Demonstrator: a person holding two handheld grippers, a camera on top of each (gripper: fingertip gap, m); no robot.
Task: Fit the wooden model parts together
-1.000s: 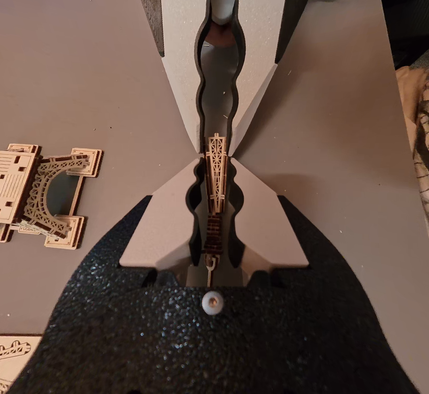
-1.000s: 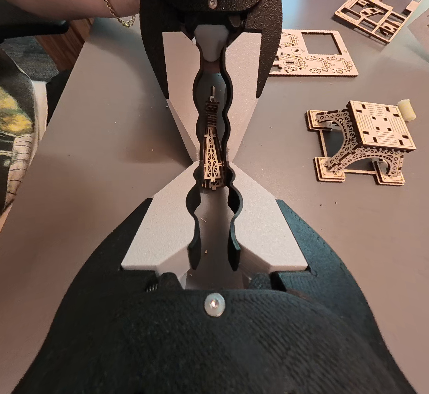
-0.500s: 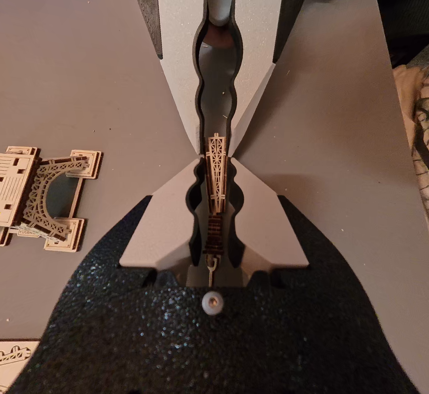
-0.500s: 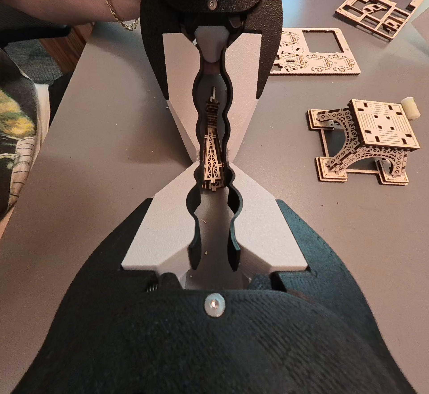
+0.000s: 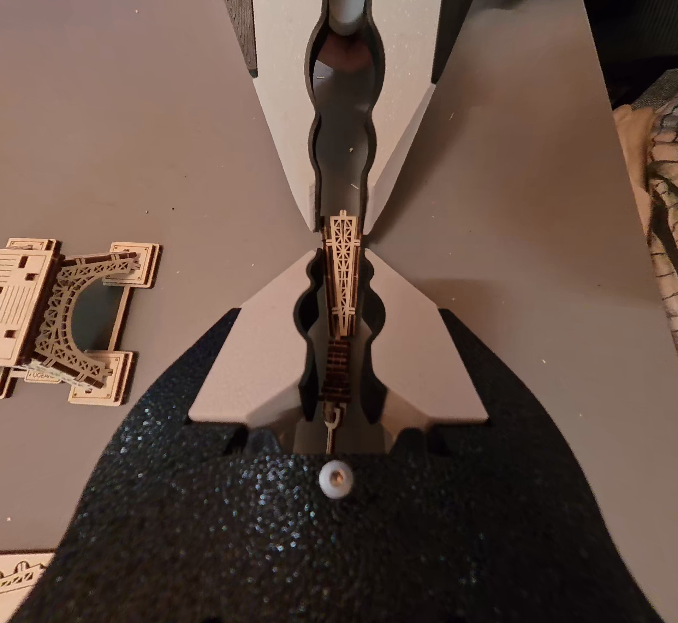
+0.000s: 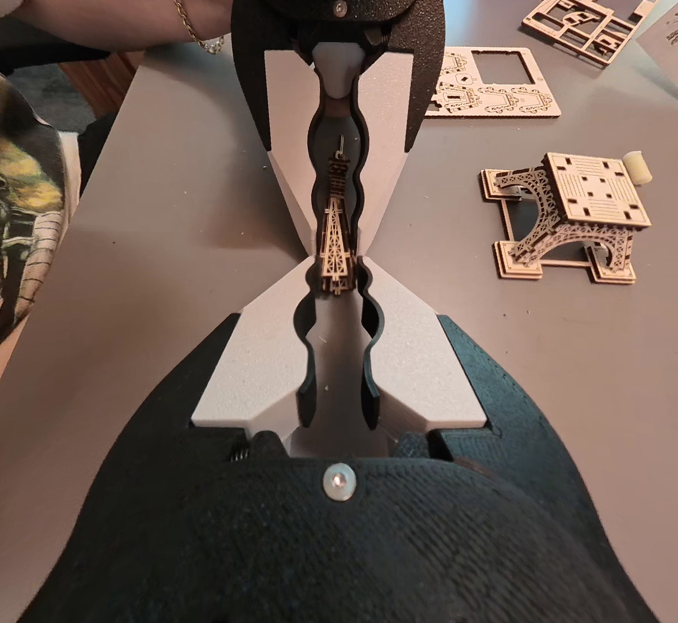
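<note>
A slim wooden tower spire (image 5: 343, 275) is held in the air between my two grippers, which meet tip to tip above the grey table. My left gripper (image 5: 339, 253) is shut on it, and the thin top lies back between its fingers. My right gripper (image 6: 335, 262) is shut on the spire's (image 6: 335, 238) wide lower end. The right gripper (image 5: 341, 227) faces me in the left wrist view, and the left gripper (image 6: 335, 245) faces me in the right wrist view. The wooden tower base (image 6: 572, 216) with four arched legs stands on the table to the right. It also shows in the left wrist view (image 5: 73, 315).
Two punched-out wooden part sheets (image 6: 513, 91) (image 6: 594, 14) lie at the back right. A small white cylinder (image 6: 638, 163) sits behind the tower base. Another sheet (image 5: 18, 568) lies at the lower left. A hand with a bracelet (image 6: 110, 0) holds the left gripper. The table edge (image 6: 110, 150) runs along the left. My left and right fingertips are right by each other. It is some 20 centimetres from my left tips to the small white cylinder (image 6: 638, 163).
Both grippers stay tip to tip on the spire. The pair has only drifted slightly over the table.
</note>
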